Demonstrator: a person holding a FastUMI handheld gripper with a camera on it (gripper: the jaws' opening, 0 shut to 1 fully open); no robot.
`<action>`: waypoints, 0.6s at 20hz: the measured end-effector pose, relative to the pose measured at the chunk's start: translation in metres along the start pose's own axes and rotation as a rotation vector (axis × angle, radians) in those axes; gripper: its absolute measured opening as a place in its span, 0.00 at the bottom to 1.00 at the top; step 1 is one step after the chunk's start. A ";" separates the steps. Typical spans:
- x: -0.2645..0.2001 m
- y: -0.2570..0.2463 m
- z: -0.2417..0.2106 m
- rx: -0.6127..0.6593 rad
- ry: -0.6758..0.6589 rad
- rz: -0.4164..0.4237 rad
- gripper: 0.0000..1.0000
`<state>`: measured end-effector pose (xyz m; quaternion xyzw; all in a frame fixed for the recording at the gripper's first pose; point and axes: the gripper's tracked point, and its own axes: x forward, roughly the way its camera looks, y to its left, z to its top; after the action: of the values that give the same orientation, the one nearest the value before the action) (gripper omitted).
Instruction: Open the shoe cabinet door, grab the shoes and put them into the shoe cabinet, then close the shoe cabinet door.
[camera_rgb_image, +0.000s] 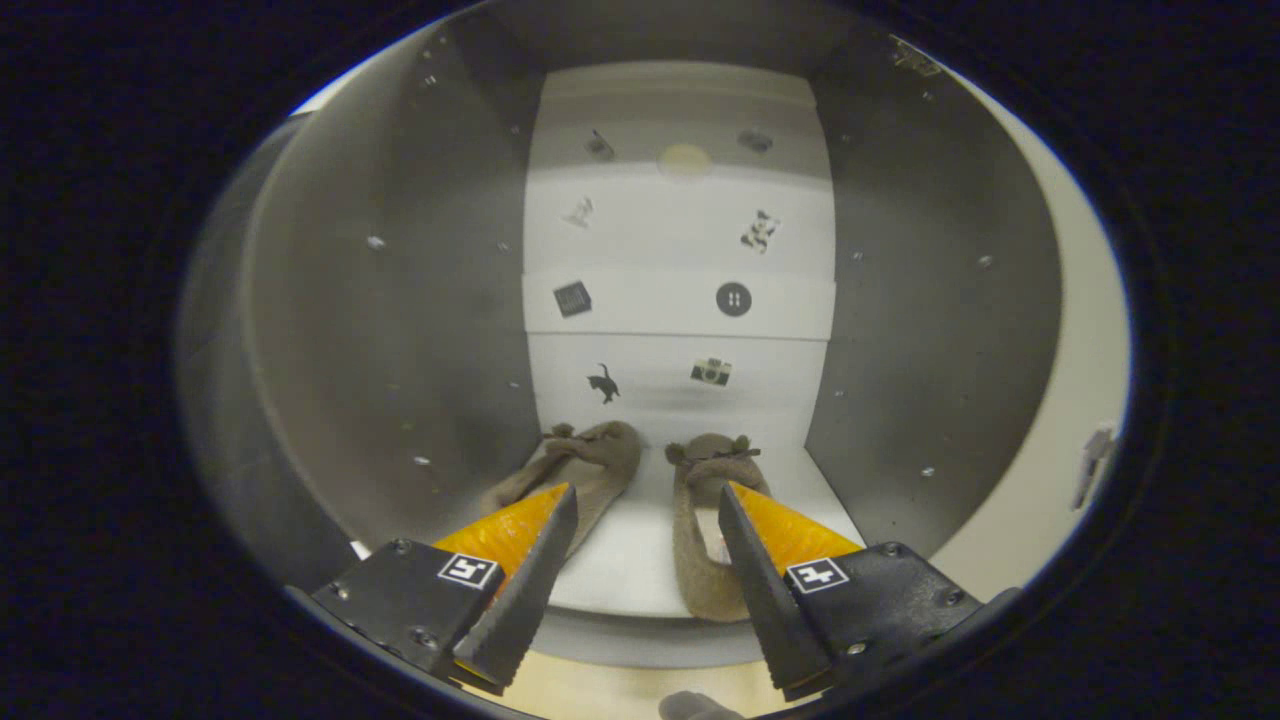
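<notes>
Inside the open cabinet (400, 330), two brown shoes (700, 520) sit on its floor, the gripper's (645, 500) fingers spread apart, holding nothing.

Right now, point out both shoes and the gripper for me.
left shoe (600, 462): gripper view, on its toe, inside the cabinet.
right shoe (700, 540): gripper view, on its side wall, beside the right finger.
gripper (645, 495): gripper view, midway between the open fingertips, holding nothing.
</notes>
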<state>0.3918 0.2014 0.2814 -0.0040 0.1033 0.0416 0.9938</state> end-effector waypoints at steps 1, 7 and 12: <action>-0.024 0.001 0.006 0.003 -0.024 0.002 0.91; -0.174 0.012 0.008 0.014 -0.138 0.071 1.00; -0.275 -0.013 -0.018 -0.013 -0.161 0.052 1.00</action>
<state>0.1206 0.1654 0.3209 -0.0044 0.0227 0.0680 0.9974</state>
